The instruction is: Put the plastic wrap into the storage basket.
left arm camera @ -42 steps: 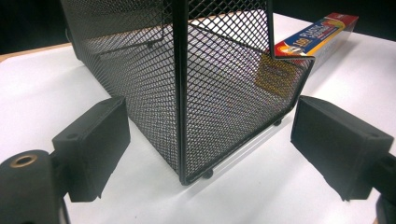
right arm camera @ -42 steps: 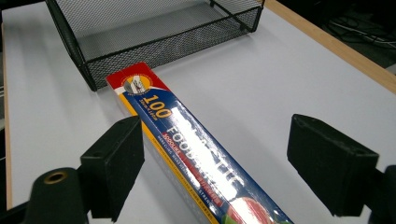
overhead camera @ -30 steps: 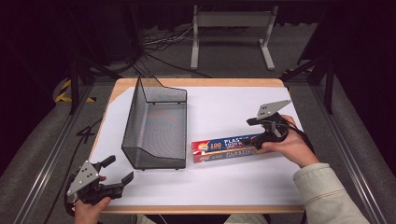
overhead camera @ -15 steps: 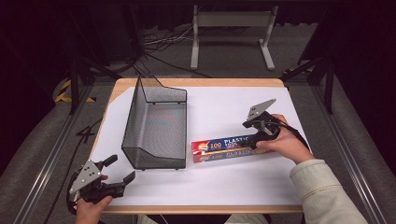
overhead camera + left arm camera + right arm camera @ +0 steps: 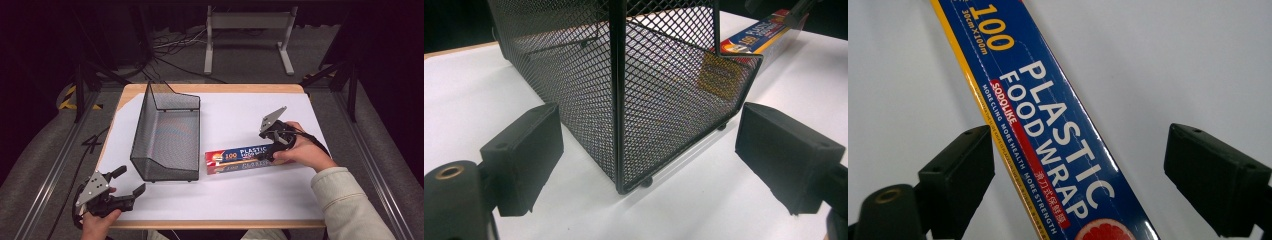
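Note:
A long blue box of plastic food wrap (image 5: 235, 159) lies flat on the white table top, just right of a black wire-mesh basket (image 5: 165, 135). My right gripper (image 5: 272, 149) hangs over the box's right end, open, one jaw on either side of the box (image 5: 1048, 135) and both apart from it. At the table's front left corner my left gripper (image 5: 132, 180) stands open with nothing in it. It points at the basket's near corner (image 5: 649, 75), and the box (image 5: 764, 32) shows beyond.
The white sheet (image 5: 240, 200) covers a wooden table whose edge (image 5: 215, 224) runs along the front. A metal stand (image 5: 247, 30) and cables lie on the dark floor behind. Bare sheet stretches in front of the box and behind it.
My right gripper has shifted a little to the left and tipped down over the box's right end. The left gripper, basket and box have stayed put.

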Motion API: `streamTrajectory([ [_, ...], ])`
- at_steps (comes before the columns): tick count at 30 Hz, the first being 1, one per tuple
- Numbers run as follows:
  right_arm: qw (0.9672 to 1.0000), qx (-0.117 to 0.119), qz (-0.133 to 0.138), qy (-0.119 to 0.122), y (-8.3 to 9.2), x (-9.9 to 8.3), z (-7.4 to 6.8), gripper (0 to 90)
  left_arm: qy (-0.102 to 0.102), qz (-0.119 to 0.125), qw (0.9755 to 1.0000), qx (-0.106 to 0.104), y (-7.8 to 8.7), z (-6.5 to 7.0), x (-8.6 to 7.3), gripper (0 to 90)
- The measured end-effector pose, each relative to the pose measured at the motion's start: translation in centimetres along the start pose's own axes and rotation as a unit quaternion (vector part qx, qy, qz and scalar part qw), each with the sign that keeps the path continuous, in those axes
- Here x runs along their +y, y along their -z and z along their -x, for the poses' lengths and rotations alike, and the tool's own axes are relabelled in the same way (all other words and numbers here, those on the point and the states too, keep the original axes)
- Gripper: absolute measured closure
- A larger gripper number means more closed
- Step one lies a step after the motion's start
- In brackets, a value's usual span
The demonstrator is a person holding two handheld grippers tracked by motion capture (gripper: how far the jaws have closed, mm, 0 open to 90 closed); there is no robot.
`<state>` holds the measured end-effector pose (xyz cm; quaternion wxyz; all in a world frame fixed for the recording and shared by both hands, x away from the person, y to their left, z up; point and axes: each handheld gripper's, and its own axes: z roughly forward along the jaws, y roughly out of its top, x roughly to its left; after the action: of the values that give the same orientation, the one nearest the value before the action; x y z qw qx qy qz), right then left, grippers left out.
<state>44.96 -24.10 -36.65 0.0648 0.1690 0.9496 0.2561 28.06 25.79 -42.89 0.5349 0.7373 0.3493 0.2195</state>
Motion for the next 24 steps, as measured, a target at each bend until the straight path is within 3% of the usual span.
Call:
streamTrajectory([
  [7, 0.9998, 0.008, -0.008, 0.014, -0.5, 0.2, 0.1, 12.9, 0.002, 0.001, 1.0000, 0.005, 0.4, 0.0, -0.2, 12.6],
  [16, 0.9990, 0.030, -0.031, 0.014, -2.1, -0.2, 0.2, 11.8, 0.003, 0.000, 1.0000, 0.007, 0.4, 0.0, -0.2, 12.6],
  [24, 0.9974, 0.030, -0.057, 0.031, -3.2, -0.4, -0.1, 14.2, 0.002, -0.001, 1.0000, 0.004, 0.2, 0.0, -0.2, 12.6],
])
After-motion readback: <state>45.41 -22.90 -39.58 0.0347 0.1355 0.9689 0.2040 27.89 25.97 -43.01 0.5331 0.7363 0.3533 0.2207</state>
